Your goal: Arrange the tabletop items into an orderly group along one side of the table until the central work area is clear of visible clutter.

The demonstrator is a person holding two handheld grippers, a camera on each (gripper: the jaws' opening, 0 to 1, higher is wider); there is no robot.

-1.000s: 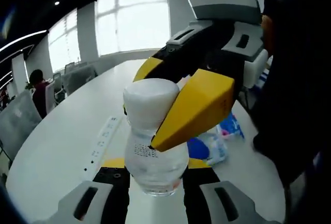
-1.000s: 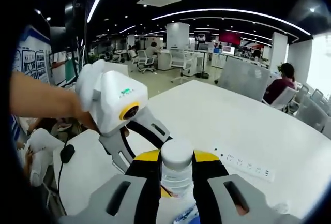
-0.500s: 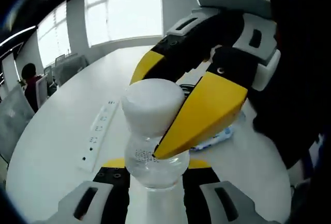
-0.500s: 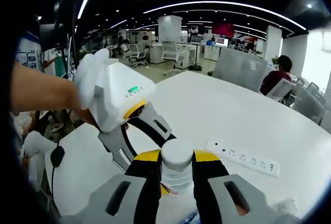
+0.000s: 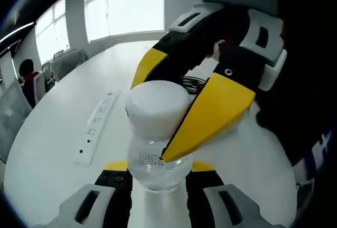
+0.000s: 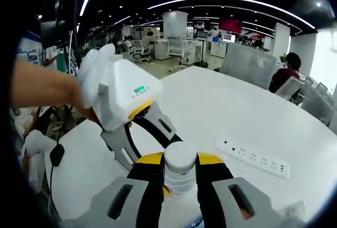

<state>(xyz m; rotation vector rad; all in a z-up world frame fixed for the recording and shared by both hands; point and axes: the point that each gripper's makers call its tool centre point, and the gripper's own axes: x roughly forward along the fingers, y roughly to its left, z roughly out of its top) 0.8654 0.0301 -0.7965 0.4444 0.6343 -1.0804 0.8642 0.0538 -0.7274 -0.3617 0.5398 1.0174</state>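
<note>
Right gripper (image 6: 179, 178) clamped on bottle cap (image 6: 179, 157)

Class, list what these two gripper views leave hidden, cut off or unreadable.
- Bottle: lower body hidden behind the left gripper at the left gripper view's bottom edge.
- Printed code on the bottle: too blurred to read.
- Power strip: sockets too small to count.
- Seated person: too small to tell.

We see a big open office: bright windows (image 5: 124, 7), curved ceiling lights (image 6: 231, 0), a white pillar (image 6: 175, 25), grey chairs (image 6: 247, 65) and distant desks (image 6: 181, 46).
</note>
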